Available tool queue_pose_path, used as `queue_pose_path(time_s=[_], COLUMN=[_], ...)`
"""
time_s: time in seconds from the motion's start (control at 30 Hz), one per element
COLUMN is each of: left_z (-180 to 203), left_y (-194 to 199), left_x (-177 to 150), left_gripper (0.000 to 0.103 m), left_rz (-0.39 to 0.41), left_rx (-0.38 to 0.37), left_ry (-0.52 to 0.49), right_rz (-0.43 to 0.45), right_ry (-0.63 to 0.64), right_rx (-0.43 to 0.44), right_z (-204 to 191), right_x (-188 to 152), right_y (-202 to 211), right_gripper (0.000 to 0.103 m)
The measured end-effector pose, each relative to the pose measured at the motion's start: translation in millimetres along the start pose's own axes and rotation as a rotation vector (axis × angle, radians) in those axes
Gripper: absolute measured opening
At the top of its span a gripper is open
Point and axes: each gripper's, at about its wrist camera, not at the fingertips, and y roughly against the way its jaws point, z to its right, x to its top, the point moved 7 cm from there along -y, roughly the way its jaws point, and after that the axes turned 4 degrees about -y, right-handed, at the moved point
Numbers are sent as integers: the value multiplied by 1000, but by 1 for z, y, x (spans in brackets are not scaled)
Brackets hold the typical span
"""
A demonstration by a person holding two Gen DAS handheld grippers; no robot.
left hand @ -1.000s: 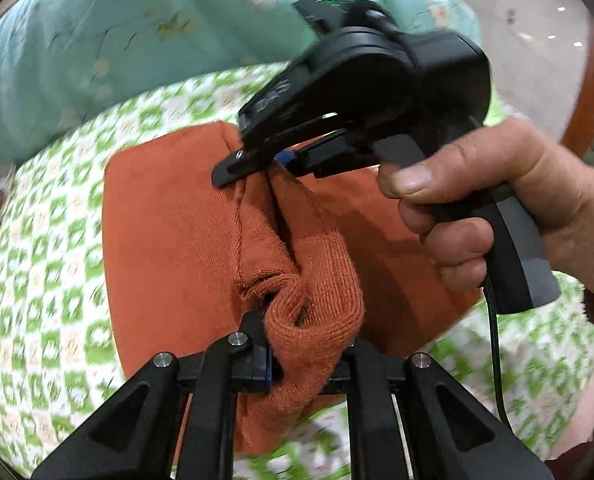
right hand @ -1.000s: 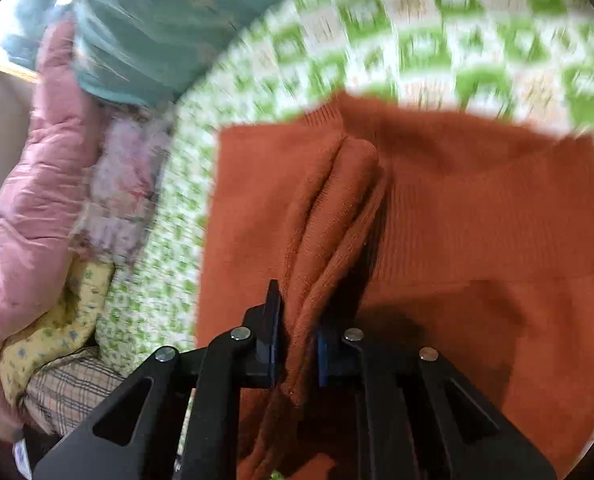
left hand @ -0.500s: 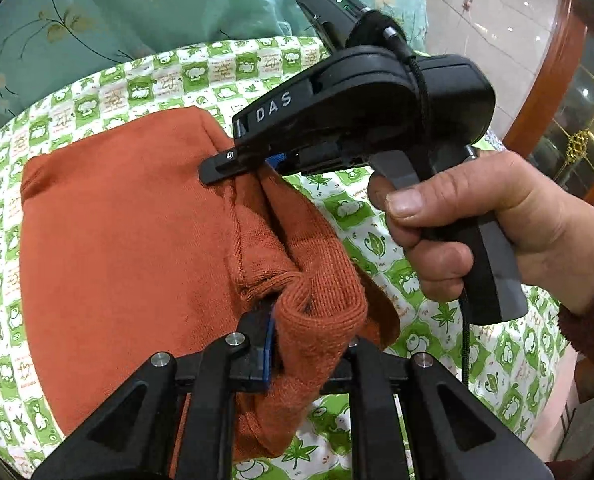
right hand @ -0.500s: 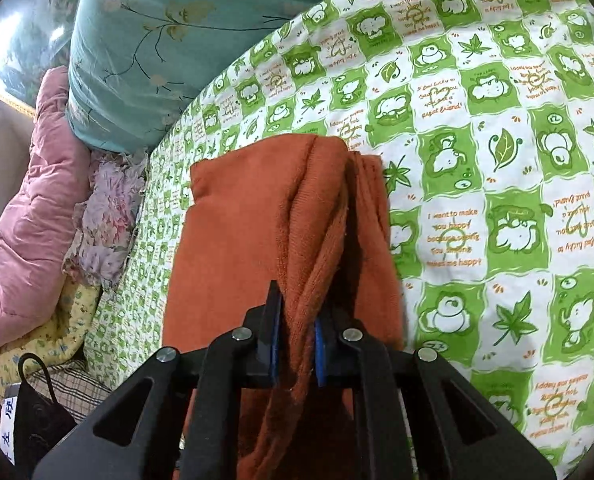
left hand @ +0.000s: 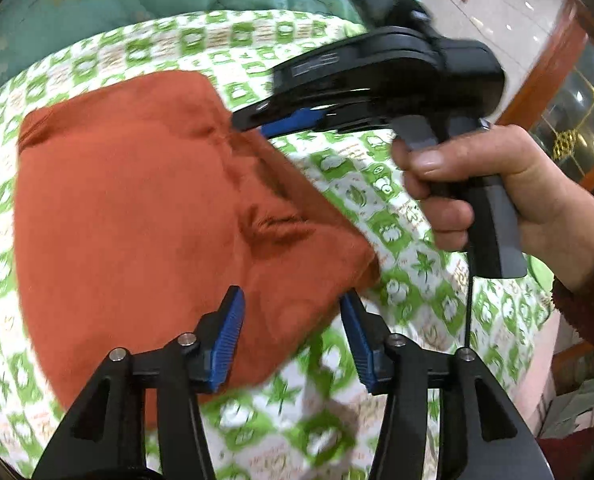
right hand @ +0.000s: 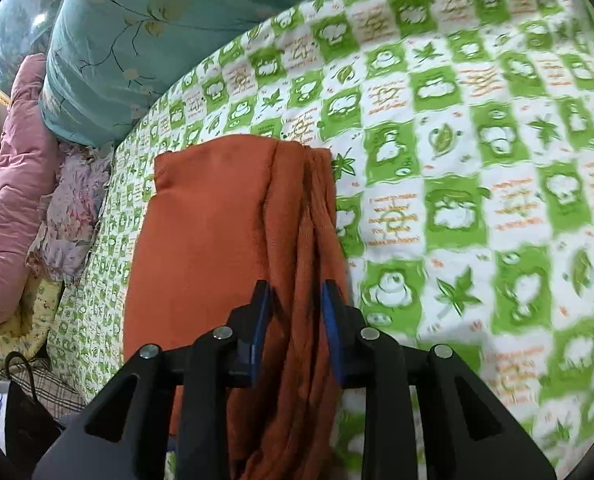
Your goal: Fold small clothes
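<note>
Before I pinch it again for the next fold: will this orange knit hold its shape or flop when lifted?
Likely floppy: the orange knit bunches into soft ridges between the opened jaws of the right gripper. Probably light, as its folded edge lies loosely on the bedsheet. The fuzzy surface should grip, not slip.

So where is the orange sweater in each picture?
Left wrist: the orange sweater fills the left and middle, above the left tool.
Right wrist: it lies in the lower middle, running up from the right tool.
Shared landmark: the green-and-white checked bedsheet under it.
</note>
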Motion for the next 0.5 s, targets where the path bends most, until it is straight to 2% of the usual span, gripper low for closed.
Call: queue_pose_path(time_s=[0.03,0.1,0.13,0.3,0.4,0.5], left_z=[-8,-23,-37,-98,-139,-155], left_y=[11,29,39,73,78,64], left_x=[-5,-12,-16,-27,-26,-21], left_gripper=[58,61,63,67,70,71], left_rz=[-1,9,18,40,43,32], left_rx=[9,28,48,137,198,155], left_ry=[21,69,103,224,287,363], right_rz=[13,51,65,18,-14,-26], right_ry=[-5,0,7,21,62,79], right_rx=[4,16,20,-7,-36,-69], right_z=[-2,-9,-13,-18,-19,-15], right_x=[-1,-4,-6,-21,-31,-33], right_y=[4,13,16,4,-4,-9], right_gripper=[47,65,70,71,71,71])
